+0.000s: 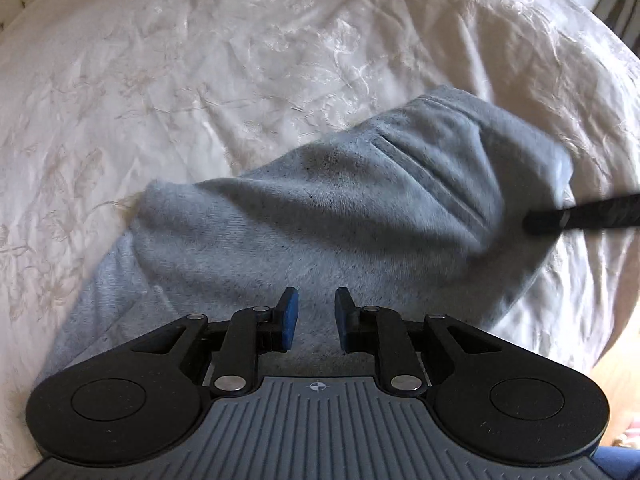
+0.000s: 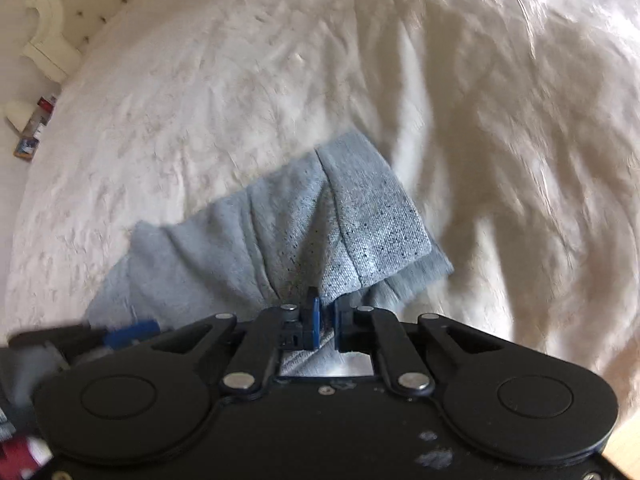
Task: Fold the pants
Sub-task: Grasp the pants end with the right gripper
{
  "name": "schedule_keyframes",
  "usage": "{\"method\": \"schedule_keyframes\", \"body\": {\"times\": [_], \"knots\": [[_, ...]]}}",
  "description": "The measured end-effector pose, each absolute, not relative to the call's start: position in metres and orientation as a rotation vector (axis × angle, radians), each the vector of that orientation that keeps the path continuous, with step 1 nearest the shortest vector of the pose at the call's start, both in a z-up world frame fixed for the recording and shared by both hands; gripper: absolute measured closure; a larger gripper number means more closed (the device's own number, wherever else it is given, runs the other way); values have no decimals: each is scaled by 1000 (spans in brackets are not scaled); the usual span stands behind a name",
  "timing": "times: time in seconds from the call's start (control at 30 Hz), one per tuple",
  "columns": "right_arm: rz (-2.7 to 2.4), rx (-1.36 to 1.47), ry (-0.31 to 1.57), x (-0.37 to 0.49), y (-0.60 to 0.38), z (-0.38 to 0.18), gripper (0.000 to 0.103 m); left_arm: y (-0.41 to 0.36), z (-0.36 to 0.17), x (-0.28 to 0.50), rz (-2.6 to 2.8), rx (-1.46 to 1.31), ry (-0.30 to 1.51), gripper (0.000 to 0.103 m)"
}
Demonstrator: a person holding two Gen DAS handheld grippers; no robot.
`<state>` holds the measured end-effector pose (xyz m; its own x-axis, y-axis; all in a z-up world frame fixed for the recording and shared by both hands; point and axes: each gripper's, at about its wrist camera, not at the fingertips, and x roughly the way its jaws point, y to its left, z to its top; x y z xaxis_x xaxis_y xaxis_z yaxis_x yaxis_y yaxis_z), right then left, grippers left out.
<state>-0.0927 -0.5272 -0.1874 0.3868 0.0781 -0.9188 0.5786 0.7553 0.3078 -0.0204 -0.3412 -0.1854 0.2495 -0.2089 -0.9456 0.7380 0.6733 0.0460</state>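
Right gripper point(image 2: 325, 320) pinches the grey pants point(image 2: 280, 240) edge; left gripper point(image 1: 316, 318) hovers over them, slightly parted, empty

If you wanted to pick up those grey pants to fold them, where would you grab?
Probably the free far corner of the pants, by the stitched hem, coming from above. That edge lies flat and thin on the bedspread, so narrow jaws can pinch it. The right gripper already pinches the near edge; the left gripper holds nothing.
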Motion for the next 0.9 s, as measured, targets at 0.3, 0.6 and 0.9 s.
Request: {"method": "schedule_keyframes", "body": {"times": [0.3,0.6,0.9], "knots": [[-379,755,1068,-110,-549,-196,21,-354,-241,-44,-693,751,1230,83],[-347,942,1046,-99,-568,-233,23,-343,-241,-32,-671,675,1266,83],[-318,1056,973,-67,-588,-256,31,-336,-241,-33,-663,647,1272,83]]}}
